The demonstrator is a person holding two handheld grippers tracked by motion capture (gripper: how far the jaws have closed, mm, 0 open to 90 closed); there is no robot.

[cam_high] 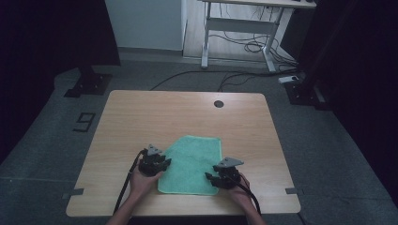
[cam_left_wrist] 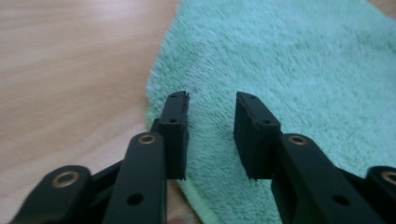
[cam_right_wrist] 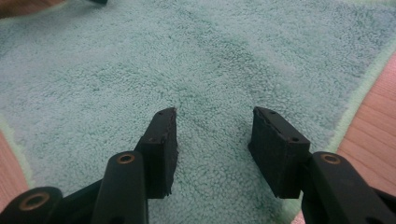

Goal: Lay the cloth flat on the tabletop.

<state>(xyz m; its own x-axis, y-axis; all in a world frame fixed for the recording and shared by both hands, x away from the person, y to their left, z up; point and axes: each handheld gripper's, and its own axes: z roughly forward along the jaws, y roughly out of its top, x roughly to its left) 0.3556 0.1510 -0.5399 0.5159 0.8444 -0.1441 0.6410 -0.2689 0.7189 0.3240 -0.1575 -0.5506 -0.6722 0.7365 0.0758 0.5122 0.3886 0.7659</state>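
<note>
Around the wooden tabletop point(cam_high: 141, 112)
A dark round grommet point(cam_high: 218, 103) sits near its far edge; beyond, a white desk frame point(cam_high: 239, 33) stands over loose cables point(cam_high: 248, 47) on grey floor.

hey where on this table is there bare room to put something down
The far half of the table, between the green towel and the round grommet hole, is bare wood. So are the strips left and right of the towel. The near middle is crowded: the left gripper and right gripper sit at the towel's edges.

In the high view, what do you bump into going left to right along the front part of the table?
left gripper → green towel → right gripper
</note>
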